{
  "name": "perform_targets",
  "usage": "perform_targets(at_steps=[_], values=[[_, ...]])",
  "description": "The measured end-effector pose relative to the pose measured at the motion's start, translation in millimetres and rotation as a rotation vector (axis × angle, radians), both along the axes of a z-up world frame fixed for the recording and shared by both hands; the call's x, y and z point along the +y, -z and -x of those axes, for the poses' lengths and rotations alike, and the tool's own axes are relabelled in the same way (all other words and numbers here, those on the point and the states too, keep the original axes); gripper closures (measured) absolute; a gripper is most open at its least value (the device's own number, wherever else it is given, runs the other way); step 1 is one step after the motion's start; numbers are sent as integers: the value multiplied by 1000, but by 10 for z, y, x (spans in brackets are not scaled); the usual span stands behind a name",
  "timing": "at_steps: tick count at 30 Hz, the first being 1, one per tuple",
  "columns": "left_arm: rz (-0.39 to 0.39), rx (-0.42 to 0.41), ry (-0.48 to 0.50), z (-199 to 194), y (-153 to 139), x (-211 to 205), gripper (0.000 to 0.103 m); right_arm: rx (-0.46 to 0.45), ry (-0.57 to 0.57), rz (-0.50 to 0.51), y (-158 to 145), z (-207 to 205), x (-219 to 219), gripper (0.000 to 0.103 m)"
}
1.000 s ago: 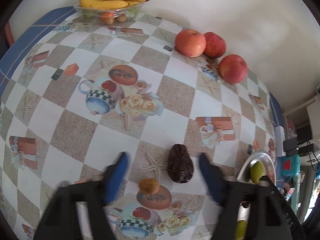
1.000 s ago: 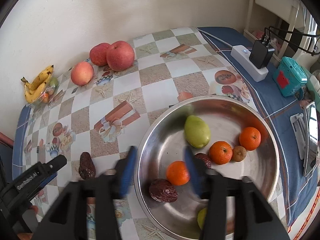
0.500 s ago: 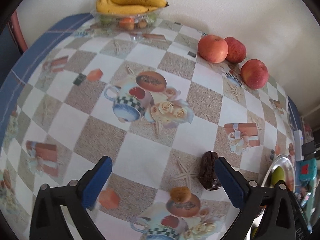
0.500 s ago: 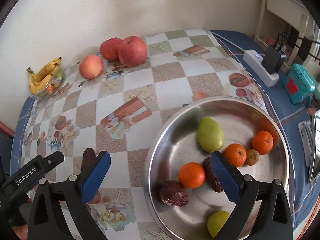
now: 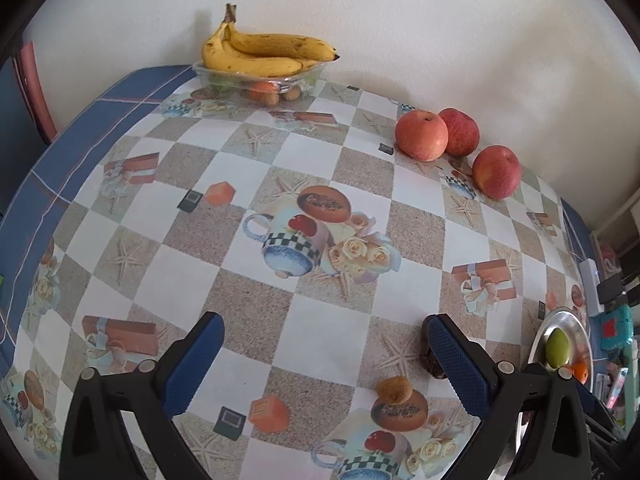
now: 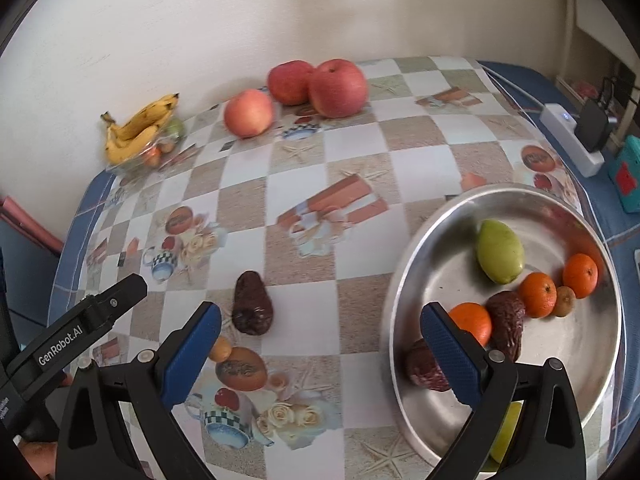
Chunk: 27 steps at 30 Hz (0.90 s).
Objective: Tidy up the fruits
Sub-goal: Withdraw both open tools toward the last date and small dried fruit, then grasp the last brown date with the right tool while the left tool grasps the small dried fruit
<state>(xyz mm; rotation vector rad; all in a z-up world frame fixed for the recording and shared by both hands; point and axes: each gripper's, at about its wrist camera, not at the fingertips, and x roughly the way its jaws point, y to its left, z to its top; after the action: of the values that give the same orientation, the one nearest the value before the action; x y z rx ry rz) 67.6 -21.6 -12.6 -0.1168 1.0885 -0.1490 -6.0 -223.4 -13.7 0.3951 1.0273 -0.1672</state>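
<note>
Farthest left, against the wall, bananas [image 6: 140,128] sit on a clear tray [image 5: 256,80] holding small fruits. Next come three apples [image 6: 338,87] in a row by the wall, two touching and one [image 6: 249,113] just apart. Nearer, the left gripper [image 5: 326,364] hangs over the checkered tablecloth [image 5: 320,332] with its blue fingers [image 5: 192,364] spread wide and nothing between them; a dark wrinkled fruit [image 6: 252,304] lies on the cloth, partly hidden behind its right finger in the left view, and a small tan fruit [image 5: 394,389] lies just in front of it. The right gripper [image 6: 320,354] is likewise wide open and empty, its left finger over the cloth near the tan fruit, its right finger over the near rim of the steel bowl [image 6: 436,216]. Inside the bowl lie a green pear [image 6: 500,256], three oranges [image 6: 538,294], a small brown fruit [image 6: 565,301] between two of them, two dark wrinkled fruits [image 6: 506,322] and a yellow-green fruit [image 6: 506,432] half hidden behind the finger. Right of the bowl, on blue cloth, sit a white power strip [image 6: 568,136] and a teal box [image 6: 626,172].
</note>
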Motion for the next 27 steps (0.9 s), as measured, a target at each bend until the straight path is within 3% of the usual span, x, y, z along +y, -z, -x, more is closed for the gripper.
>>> perform_targets(at_steps=[4,13,22,24,26,27], values=[[20,25,-8,19,23,127,0,8,-34,31,2,-30,127,3],[-27,39,-35,-32,85,203,0,34,-82,35,84,-114,285,3],[-20,100,-81,-165,406,240,0,82,-138,-2,335,-290,398,4],[0,122,-92,-190,476,261,1,93,-151,3,386,-331,428,8],[19,141,-102,-211,518,273,1,92,-162,-6,426,-373,451,25],[31,146,-101,-219,531,271,2,94,-165,-11,438,-393,458,27]])
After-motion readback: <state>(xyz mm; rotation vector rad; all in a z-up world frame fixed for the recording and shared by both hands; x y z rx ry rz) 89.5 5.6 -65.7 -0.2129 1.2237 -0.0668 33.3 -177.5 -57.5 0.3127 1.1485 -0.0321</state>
